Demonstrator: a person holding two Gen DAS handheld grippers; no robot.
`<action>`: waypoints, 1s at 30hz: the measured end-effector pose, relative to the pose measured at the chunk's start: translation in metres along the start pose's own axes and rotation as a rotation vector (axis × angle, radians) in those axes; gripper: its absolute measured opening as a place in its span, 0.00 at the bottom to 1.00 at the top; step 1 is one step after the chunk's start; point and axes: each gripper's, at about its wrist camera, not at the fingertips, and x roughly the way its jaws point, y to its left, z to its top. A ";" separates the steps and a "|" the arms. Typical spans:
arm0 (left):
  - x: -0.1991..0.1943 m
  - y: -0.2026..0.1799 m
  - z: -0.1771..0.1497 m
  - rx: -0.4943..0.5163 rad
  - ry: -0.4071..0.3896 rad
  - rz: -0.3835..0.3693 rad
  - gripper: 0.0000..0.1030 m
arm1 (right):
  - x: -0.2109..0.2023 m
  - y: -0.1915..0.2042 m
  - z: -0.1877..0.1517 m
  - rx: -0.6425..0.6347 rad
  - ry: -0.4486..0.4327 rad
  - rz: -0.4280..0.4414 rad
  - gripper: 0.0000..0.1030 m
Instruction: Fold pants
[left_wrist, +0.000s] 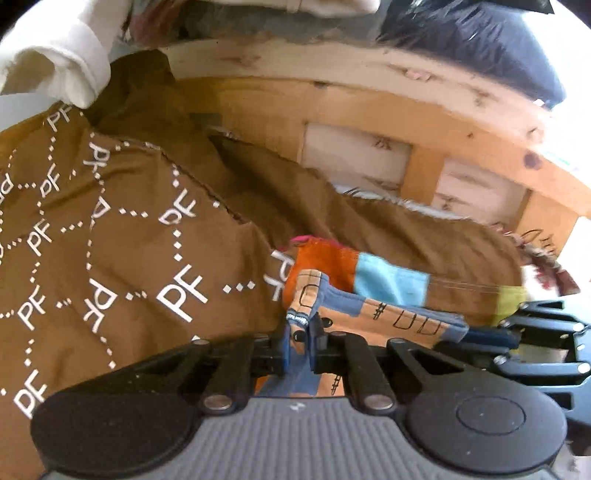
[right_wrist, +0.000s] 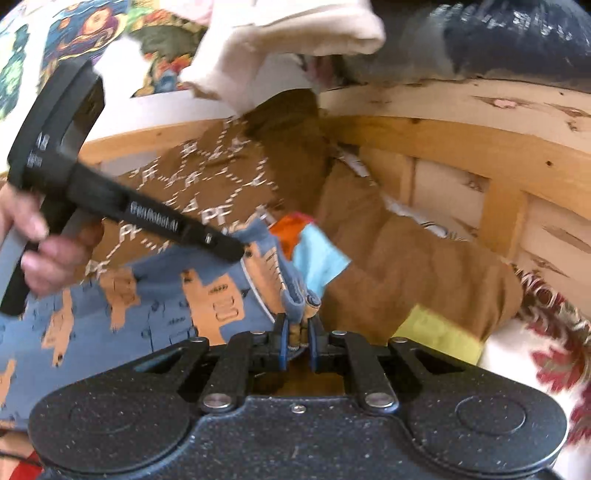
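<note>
Both grippers' jaws clamp the pants (right_wrist: 155, 306); brown cloth (left_wrist: 129, 240) apparently reads "PF".

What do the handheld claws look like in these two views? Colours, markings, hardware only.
Left claw: black linkage bars with silver rivets, blue finger pads, grey ribbed body panel flanked by round black discs. Right claw: same black linkages and rivets, blue pads, but a speckled black body. In the right view, the left unit's black arm carries small white lettering, gripped by a bare hand. No sleeve visible.

Two claws — left claw (left_wrist: 301, 345) and right claw (right_wrist: 298, 343) — one pants (right_wrist: 155, 306), one brown blanket (left_wrist: 122, 229)
</note>
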 end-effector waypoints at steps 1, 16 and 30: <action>0.007 0.000 -0.002 -0.003 0.015 0.010 0.12 | 0.004 -0.003 0.002 0.004 0.015 0.003 0.11; -0.120 0.009 -0.094 -0.200 -0.079 0.425 0.95 | -0.025 0.021 0.005 -0.157 -0.075 -0.042 0.92; -0.274 0.019 -0.296 -0.662 0.255 0.758 0.95 | 0.021 0.085 -0.018 -0.250 0.241 0.165 0.93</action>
